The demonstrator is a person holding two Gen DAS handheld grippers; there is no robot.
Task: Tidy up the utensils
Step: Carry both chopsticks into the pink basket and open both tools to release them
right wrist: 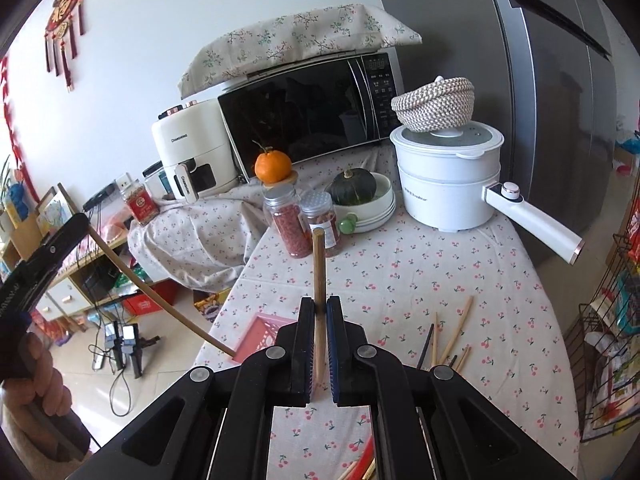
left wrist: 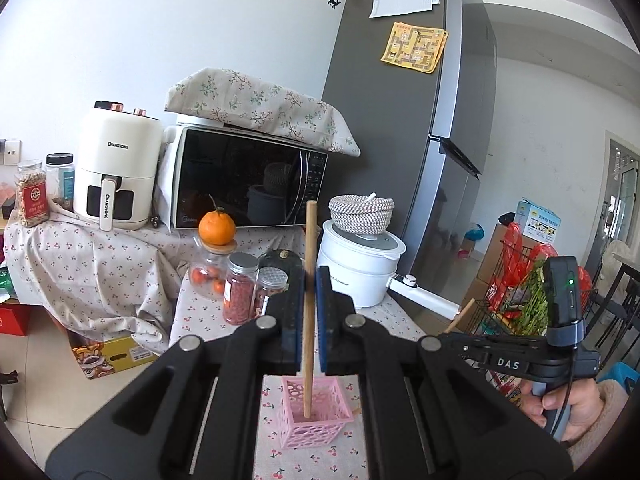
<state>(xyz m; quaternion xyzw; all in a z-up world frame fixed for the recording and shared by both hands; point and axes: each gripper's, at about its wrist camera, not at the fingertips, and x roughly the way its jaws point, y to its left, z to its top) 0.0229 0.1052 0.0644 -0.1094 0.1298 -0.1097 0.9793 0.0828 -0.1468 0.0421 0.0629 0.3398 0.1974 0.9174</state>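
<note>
Left gripper (left wrist: 309, 280) pinches one chopstick (left wrist: 308, 312), tip inside one pink basket (left wrist: 314, 412) at 6 o'clock. Right gripper (right wrist: 320, 308) pinches one second chopstick (right wrist: 319, 280). About six loose chopsticks (right wrist: 454, 336) at 4 o'clock. Farther: two spice jars (right wrist: 304, 224), one white pot (right wrist: 448, 176).

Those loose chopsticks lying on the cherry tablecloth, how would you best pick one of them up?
Probably near the middle of one wooden chopstick at the edge of the pile, coming straight down from above with the hand-held gripper's jaws across its width. They lie flat and fanned out on the tablecloth, overlapping at their near ends.
</note>
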